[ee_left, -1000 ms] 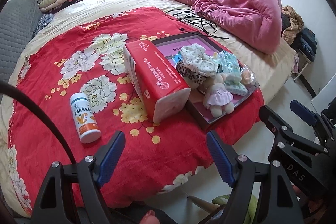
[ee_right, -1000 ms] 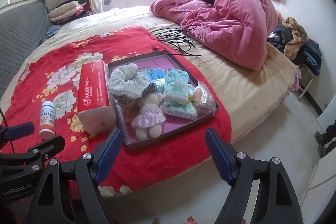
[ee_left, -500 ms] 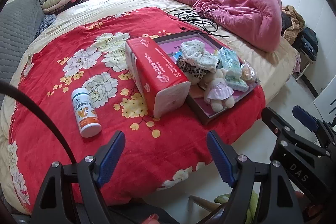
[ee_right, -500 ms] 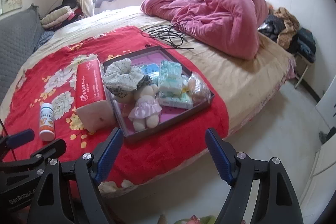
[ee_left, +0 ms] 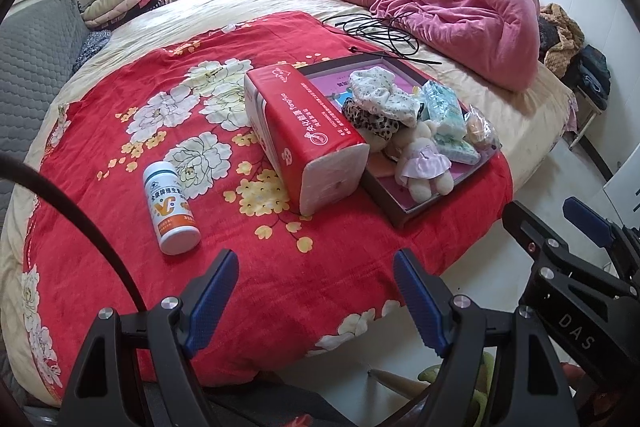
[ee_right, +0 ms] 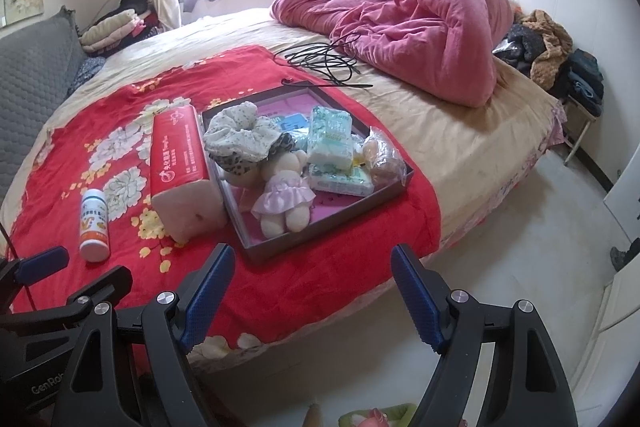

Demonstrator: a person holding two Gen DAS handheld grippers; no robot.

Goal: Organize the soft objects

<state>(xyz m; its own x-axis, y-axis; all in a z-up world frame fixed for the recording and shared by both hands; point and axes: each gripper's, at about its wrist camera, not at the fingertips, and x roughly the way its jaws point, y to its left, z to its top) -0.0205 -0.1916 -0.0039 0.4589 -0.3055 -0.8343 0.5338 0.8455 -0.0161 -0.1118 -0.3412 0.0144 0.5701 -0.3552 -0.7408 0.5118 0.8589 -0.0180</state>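
Observation:
A dark shallow tray [ee_right: 332, 242] [ee_left: 404, 217] lies on a red flowered blanket [ee_left: 120, 131] near the bed's front edge. It holds a plush doll in a pink dress [ee_right: 286, 193] [ee_left: 424, 163], scrunchies [ee_right: 240, 137] [ee_left: 380, 95], green tissue packs [ee_right: 332, 135] [ee_left: 442, 107] and a clear bag [ee_right: 386, 157]. A red tissue pack [ee_right: 180, 163] [ee_left: 308, 135] lies left of the tray, a white bottle [ee_right: 94, 225] [ee_left: 170, 207] further left. My left gripper [ee_left: 316, 297] and right gripper [ee_right: 312, 293] both hang open and empty in front of the bed edge.
A pink quilt [ee_right: 420, 27] is heaped at the bed's far right, with black cables [ee_right: 324, 61] beside it. A grey cushion [ee_right: 32, 75] stands at the left. Clothes are piled on a chair [ee_right: 560, 63] at the right. White floor [ee_right: 520, 247] lies in front of the bed.
Both views have shifted slightly; the bed items sit a little differently in frame. Nothing on the bed moved and both grippers stay open.

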